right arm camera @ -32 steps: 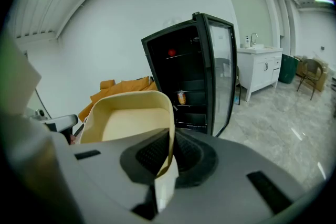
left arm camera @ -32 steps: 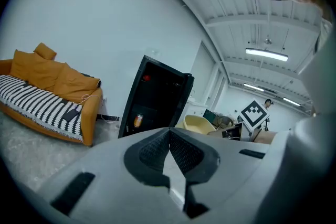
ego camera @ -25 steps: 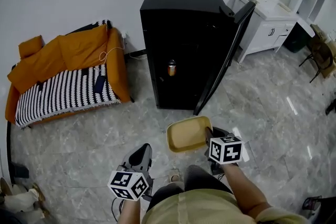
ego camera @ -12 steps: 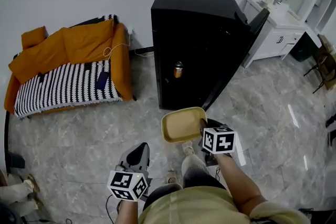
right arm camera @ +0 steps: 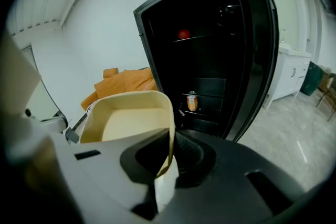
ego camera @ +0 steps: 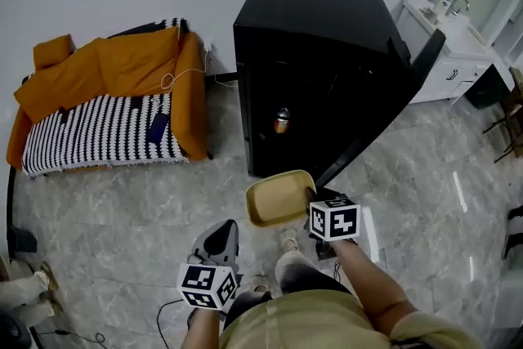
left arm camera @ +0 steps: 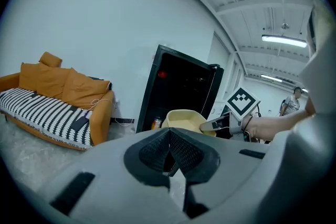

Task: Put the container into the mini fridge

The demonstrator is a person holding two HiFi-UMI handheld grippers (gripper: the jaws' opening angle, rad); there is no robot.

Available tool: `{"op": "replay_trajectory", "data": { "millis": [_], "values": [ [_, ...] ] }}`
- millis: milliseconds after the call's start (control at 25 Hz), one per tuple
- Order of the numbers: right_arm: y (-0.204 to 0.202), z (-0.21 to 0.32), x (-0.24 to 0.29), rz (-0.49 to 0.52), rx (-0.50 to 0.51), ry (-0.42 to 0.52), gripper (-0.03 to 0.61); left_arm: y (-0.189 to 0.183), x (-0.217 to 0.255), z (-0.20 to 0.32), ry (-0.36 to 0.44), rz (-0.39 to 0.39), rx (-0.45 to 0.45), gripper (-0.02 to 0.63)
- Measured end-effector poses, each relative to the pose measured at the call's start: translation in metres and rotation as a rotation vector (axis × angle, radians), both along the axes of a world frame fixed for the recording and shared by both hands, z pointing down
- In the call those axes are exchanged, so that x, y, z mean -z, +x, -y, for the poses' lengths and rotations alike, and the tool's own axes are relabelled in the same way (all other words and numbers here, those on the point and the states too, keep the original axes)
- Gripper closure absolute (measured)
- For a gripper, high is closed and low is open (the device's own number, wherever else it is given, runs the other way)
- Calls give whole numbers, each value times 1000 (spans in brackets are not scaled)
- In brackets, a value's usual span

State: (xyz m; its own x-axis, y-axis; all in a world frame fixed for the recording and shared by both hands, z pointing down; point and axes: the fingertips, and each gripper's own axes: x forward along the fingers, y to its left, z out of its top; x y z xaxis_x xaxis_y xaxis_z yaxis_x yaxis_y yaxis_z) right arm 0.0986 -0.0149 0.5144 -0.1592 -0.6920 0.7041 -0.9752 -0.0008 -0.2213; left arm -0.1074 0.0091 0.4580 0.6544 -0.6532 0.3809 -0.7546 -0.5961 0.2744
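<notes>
A pale yellow, empty container (ego camera: 276, 198) hangs in front of the black mini fridge (ego camera: 319, 69), whose door (ego camera: 384, 106) stands open to the right. My right gripper (ego camera: 312, 202) is shut on the container's rim (right arm camera: 169, 149). The container (right arm camera: 128, 118) fills the lower left of the right gripper view, with the dark fridge interior behind it. An orange can (right arm camera: 192, 102) stands on a lower shelf and something red (right arm camera: 182, 34) sits higher up. My left gripper (ego camera: 219, 245) is lower left, jaws together and holding nothing (left arm camera: 170, 162). The container (left arm camera: 185, 121) also shows in the left gripper view.
An orange sofa (ego camera: 106, 106) with a striped blanket stands left of the fridge, a phone and cable on it. A white vanity with a sink (ego camera: 458, 37) is at the right. The floor is grey marble tile (ego camera: 122, 217). The person's legs and shoes are below.
The container and my right gripper have drifted left and closer to the fridge opening. The fridge looms larger and nearer. My left gripper stays low at the left.
</notes>
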Motion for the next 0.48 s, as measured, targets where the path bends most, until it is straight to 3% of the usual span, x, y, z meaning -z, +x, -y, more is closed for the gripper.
{"op": "replay_trajectory", "data": {
  "millis": [480],
  "values": [
    [45, 68, -28, 9, 4, -68, 549, 58, -17, 55, -2, 47, 19, 592]
  ]
}}
